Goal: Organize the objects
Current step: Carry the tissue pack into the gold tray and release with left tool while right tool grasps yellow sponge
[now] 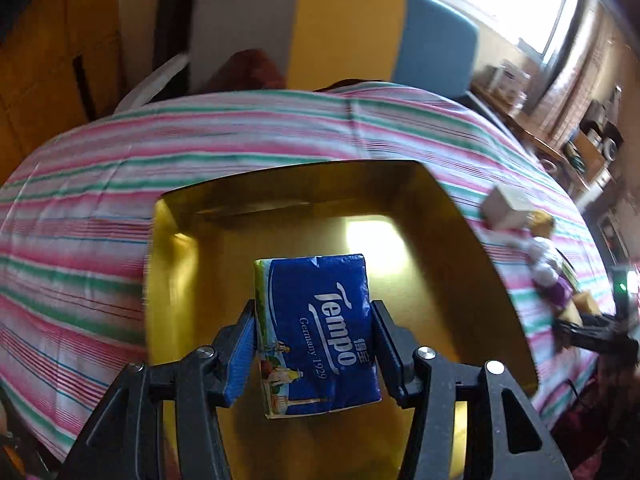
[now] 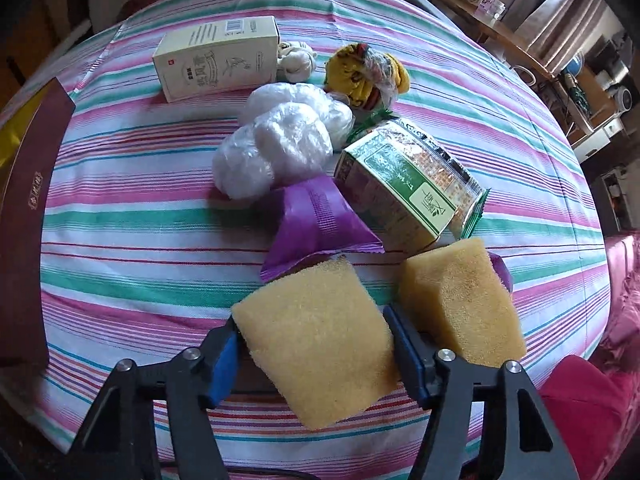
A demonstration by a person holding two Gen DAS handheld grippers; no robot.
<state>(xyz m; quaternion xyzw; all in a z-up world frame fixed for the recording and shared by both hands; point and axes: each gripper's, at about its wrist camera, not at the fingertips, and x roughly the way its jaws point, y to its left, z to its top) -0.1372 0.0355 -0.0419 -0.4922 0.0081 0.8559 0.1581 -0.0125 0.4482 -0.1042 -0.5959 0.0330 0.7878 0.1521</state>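
Observation:
My left gripper is shut on a blue Tempo tissue pack and holds it over an open box with a gold lining on the striped cloth. In the right wrist view, my right gripper is shut on a yellow sponge block, its blue pads pressing on both sides just above the cloth. A second yellow sponge lies right beside it. Behind them lie a purple packet, a green tea package and a white plastic bundle.
A cream carton, a small white item and a yellow patterned bundle lie farther back. A dark red box lid sits at the cloth's left edge. Chairs stand behind the table; a cluttered shelf is at right.

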